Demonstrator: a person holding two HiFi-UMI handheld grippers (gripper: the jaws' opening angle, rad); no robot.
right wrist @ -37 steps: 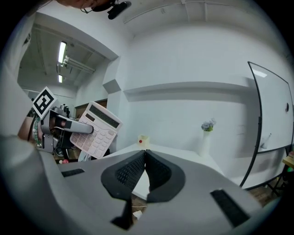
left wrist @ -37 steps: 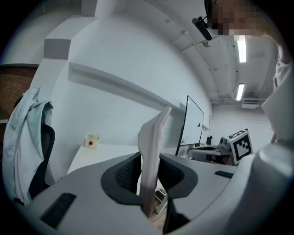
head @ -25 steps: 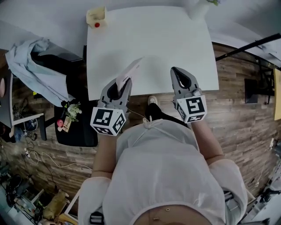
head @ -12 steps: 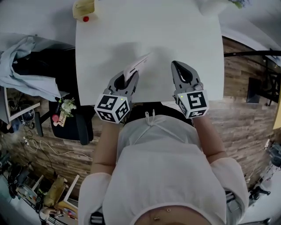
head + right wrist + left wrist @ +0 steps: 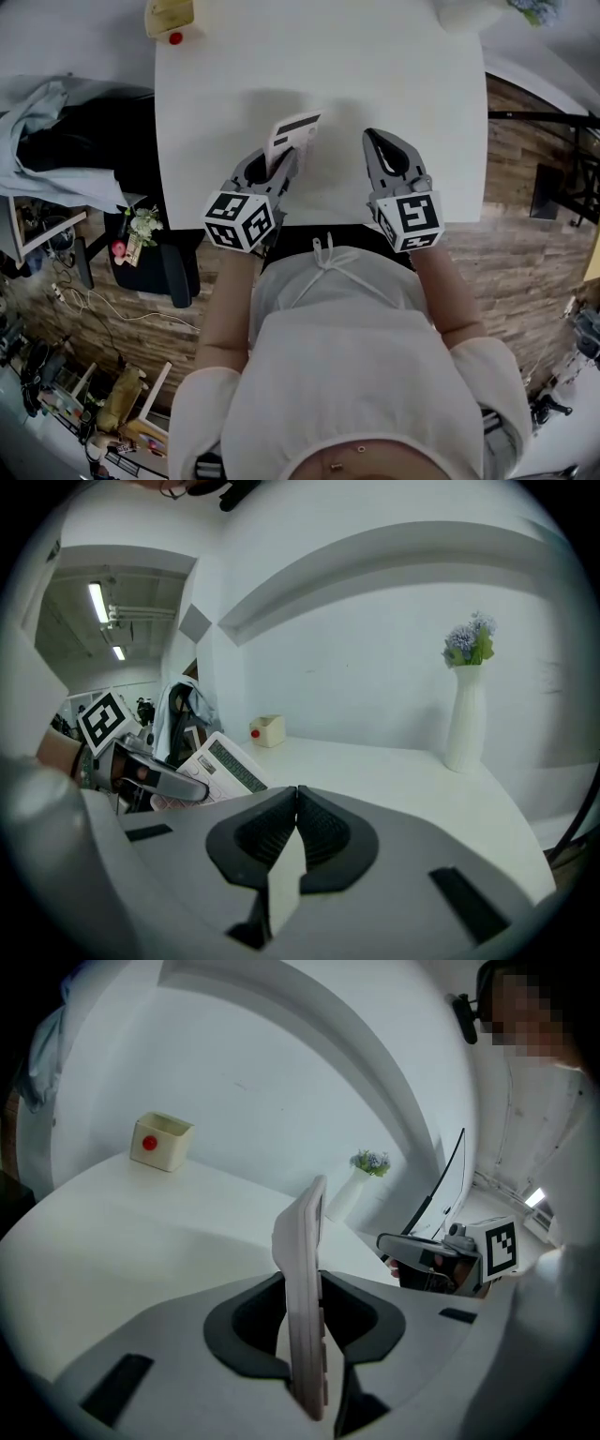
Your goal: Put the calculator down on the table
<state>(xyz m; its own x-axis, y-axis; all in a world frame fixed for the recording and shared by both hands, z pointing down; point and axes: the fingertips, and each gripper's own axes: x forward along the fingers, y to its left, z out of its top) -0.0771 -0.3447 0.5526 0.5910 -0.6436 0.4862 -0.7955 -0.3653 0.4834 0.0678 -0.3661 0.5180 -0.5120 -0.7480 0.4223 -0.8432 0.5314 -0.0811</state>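
The calculator [image 5: 292, 136] is white with a dark display. It sticks out forward from my left gripper [image 5: 281, 161] over the near part of the white table [image 5: 375, 75]. In the left gripper view the calculator [image 5: 305, 1269] stands on edge between the jaws, whose pads still touch it while they are opening. The right gripper view shows its keys and display [image 5: 225, 761] tilted up, with the left gripper [image 5: 187, 785] under it. My right gripper [image 5: 372, 141] hovers beside it to the right, shut with nothing in it [image 5: 296, 794].
A yellow box with a red dot [image 5: 171, 17] sits at the table's far left corner. A white vase with flowers [image 5: 466, 714] stands at the far right. A chair draped with cloth [image 5: 66, 141] stands left of the table.
Both grippers have moved forward over the table and come lower. The calculator has rolled with the left gripper, so its display now faces up in the head view.
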